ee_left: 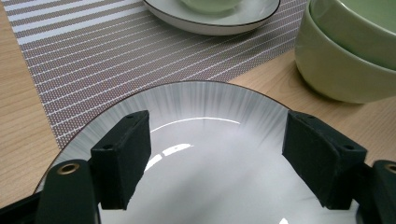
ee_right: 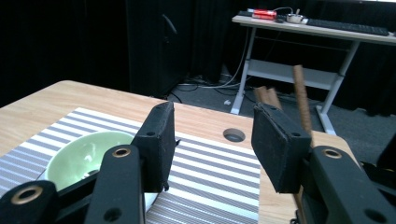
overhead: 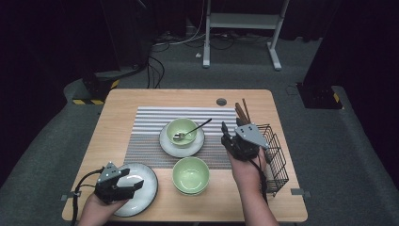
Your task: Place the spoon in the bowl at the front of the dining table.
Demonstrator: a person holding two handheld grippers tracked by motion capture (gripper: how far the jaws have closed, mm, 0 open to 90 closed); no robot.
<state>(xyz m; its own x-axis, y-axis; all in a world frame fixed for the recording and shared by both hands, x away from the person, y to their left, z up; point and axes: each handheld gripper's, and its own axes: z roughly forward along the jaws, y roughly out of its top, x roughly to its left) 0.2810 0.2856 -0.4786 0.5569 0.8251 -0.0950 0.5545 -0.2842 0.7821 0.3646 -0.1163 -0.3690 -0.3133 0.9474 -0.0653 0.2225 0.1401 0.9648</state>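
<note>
While the left gripper hovers low over the grey plate, its jaws stand released, one pad to each side above the glazed centre and nothing pressed between them. This plate lies on the bare wood just off the near left corner of the striped placemat. Stacked green bowls sit at the placemat's near edge, right of the plate. On the placemat itself a green bowl rests on a saucer with a spoon in it. Off the placemat's right edge, the right gripper is held with jaws apart and empty, beside a wire basket holding chopsticks.
</note>
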